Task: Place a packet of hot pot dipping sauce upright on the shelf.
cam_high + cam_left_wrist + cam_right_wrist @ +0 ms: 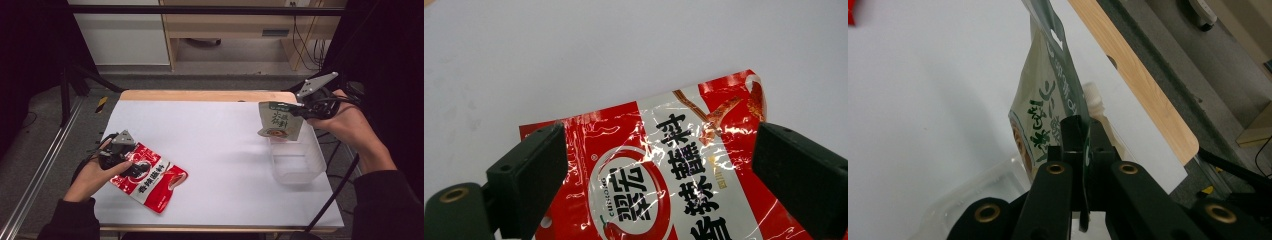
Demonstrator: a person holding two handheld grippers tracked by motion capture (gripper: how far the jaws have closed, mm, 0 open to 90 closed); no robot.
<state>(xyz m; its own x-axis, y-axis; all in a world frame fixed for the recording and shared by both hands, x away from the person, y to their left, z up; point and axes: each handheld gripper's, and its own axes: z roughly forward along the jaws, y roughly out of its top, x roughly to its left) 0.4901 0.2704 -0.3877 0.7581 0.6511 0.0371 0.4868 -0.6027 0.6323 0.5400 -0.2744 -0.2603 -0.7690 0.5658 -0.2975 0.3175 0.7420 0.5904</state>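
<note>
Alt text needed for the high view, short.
The right gripper holds a green pouch above a clear plastic tub at the white table's right edge. The left gripper rests open over a red pouch.

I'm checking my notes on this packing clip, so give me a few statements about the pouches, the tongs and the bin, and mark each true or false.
1. The right tongs are shut on the green pouch. True.
2. The green pouch lies flat on the bottom of the clear bin. False: it hangs in the air above the bin's far end.
3. The left tongs stand open over the red pouch. True.
4. The red pouch is inside the bin. False: it lies on the white table, at the near left.
5. The bin sits at the table's right side. True.
</note>
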